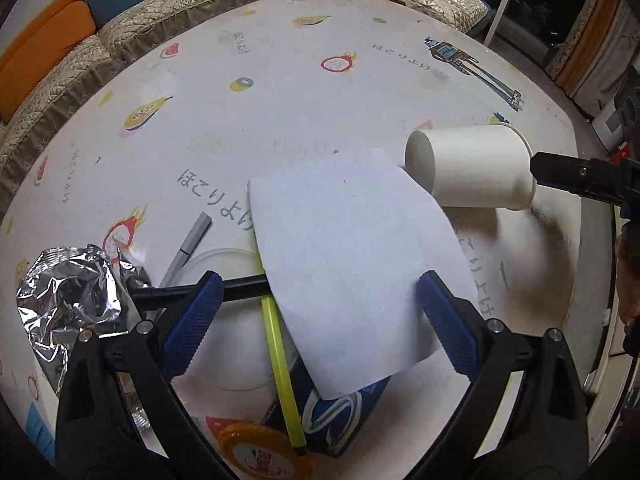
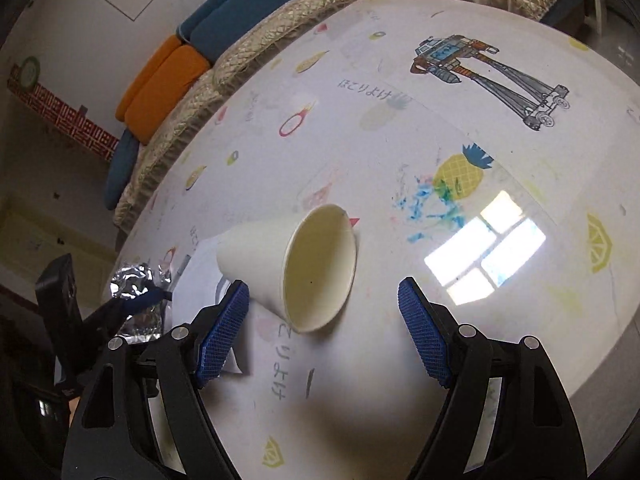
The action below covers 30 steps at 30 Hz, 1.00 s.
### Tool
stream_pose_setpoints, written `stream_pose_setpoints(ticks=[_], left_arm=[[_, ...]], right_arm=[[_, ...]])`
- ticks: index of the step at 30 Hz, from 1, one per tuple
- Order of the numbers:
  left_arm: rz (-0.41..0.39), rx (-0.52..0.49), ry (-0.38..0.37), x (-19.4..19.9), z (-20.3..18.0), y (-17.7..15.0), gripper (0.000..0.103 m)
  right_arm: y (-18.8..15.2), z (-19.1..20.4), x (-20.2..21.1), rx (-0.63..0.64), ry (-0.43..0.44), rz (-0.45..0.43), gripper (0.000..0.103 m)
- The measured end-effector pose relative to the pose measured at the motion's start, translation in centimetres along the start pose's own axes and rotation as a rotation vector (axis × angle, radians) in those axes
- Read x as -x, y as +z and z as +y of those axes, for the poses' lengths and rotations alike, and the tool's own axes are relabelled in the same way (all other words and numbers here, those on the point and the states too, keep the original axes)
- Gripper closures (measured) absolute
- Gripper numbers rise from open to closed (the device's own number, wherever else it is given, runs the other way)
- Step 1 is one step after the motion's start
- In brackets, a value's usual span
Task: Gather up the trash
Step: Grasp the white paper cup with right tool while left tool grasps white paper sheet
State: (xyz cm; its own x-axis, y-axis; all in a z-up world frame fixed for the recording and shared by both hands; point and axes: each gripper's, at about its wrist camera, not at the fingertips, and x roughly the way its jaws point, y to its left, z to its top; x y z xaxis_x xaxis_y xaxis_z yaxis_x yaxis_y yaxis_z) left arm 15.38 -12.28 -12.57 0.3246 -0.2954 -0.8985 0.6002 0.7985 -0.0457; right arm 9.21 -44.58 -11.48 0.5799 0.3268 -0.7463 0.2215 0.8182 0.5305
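We see a white paper cup lying on its side on the worktop. Our right hand-held gripper is spread wide, with the cup's open mouth at 12 o'clock from it. Our left hand-held gripper is spread wide too, over a white paper sheet. Shiny crumpled foil sits at 9 o'clock from it, and a yellow straw lies under the sheet.

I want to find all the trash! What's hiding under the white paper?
The white paper lies over a yellow-green straw, a dark blue packet and part of a clear round lid, which all stick out. Anything fully beneath it cannot be seen.
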Motion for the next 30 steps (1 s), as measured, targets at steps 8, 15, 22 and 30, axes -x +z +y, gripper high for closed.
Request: stream_pose_setpoints(ticks=[8, 15, 22, 30], left_arm=[[-0.017, -0.036, -0.015, 0.2, -0.9, 0.2, 0.051], [-0.051, -0.02, -0.054, 1.7, -0.7, 0.4, 0.088], [-0.074, -0.034, -0.08, 3.0, -1.5, 0.3, 0.103], [-0.112, -0.025, -0.106, 5.3, -3.1, 0.3, 0.103]], right_arm=[[0.7, 1.2, -2.0, 0.025, 0.065, 0.031, 0.082], [0.4, 2.2, -1.2, 0.039, 0.104, 0.038, 0.098], [0.5, 2.4, 1.2, 0.018, 0.152, -0.004, 0.099], [-0.4, 2.1, 5.5, 0.035, 0.155, -0.047, 0.099]])
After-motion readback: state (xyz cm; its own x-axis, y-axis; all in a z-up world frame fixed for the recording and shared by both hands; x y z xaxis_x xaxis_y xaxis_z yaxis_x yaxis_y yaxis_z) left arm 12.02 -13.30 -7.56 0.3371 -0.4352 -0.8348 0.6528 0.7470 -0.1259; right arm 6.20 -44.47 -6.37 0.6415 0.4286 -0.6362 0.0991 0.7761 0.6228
